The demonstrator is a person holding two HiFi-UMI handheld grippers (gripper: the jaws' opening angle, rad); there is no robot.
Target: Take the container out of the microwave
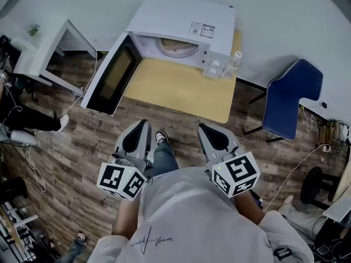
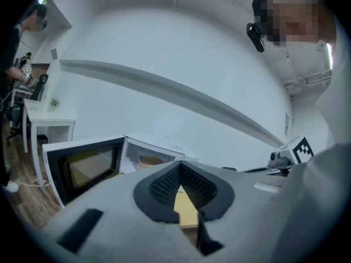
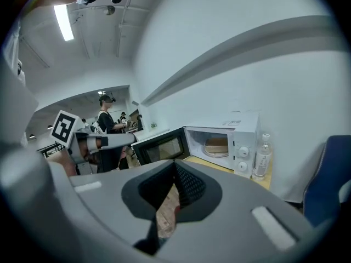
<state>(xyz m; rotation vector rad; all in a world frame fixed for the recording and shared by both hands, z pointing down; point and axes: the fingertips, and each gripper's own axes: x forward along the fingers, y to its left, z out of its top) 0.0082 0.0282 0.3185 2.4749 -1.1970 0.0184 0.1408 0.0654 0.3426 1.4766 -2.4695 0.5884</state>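
Observation:
A white microwave (image 1: 181, 21) stands at the back of a wooden table (image 1: 181, 89) with its door (image 1: 112, 75) swung open to the left. Inside it, a tan container (image 1: 178, 47) rests on the turntable; it also shows in the left gripper view (image 2: 149, 160) and the right gripper view (image 3: 215, 145). My left gripper (image 1: 141, 123) and right gripper (image 1: 204, 126) are held side by side close to my body, short of the table's front edge and pointing toward the microwave. Both are shut with nothing in them, as the left gripper (image 2: 180, 164) and right gripper (image 3: 175, 162) show in their own views.
A clear plastic bottle (image 1: 233, 63) stands right of the microwave's knobs. A blue chair (image 1: 290, 97) is to the table's right and a white desk (image 1: 44, 53) to its left. Cables trail over the wood floor. Other people are at the left.

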